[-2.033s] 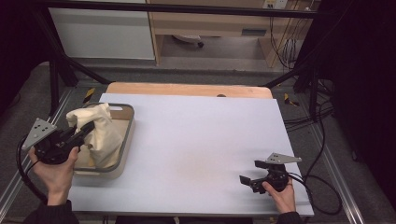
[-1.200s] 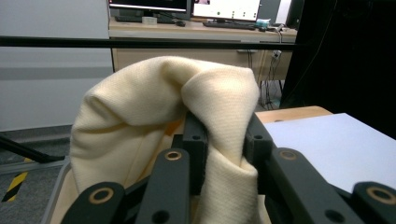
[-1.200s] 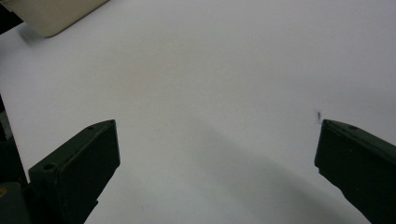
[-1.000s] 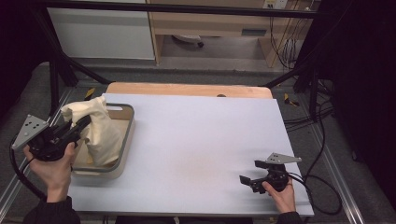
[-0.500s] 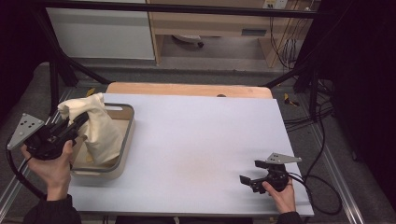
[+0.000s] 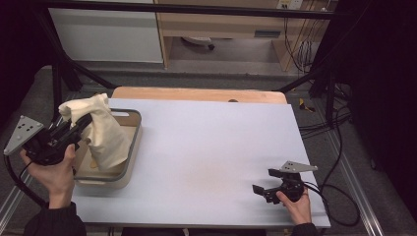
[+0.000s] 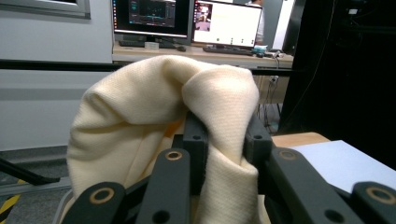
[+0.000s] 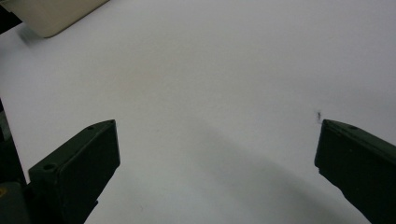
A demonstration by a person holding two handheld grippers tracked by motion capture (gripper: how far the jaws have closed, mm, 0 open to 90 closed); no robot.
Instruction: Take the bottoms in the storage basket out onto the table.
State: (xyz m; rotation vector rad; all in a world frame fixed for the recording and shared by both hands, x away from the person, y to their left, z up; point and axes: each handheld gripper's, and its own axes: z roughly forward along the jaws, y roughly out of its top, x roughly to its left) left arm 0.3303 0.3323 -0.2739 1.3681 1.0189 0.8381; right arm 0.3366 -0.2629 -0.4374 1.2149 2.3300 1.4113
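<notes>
A cream cloth hangs over the beige tray at the table's left, its top lifted and its lower end still down in the tray. My left gripper is shut on the cloth's upper fold; in the left gripper view the cloth bulges between and over the jaws of the left gripper. My right gripper rests low near the table's front right, open, with nothing between its jaws; the right gripper faces bare white tabletop.
The white table top stretches between the two hands. A wooden board edge runs along the back. A corner of the tray appears far off in the right gripper view. Cables trail off the table's right edge.
My left gripper has drawn up and leftward with the cloth, pulling its top higher out of the tray. The right gripper has stayed put.
</notes>
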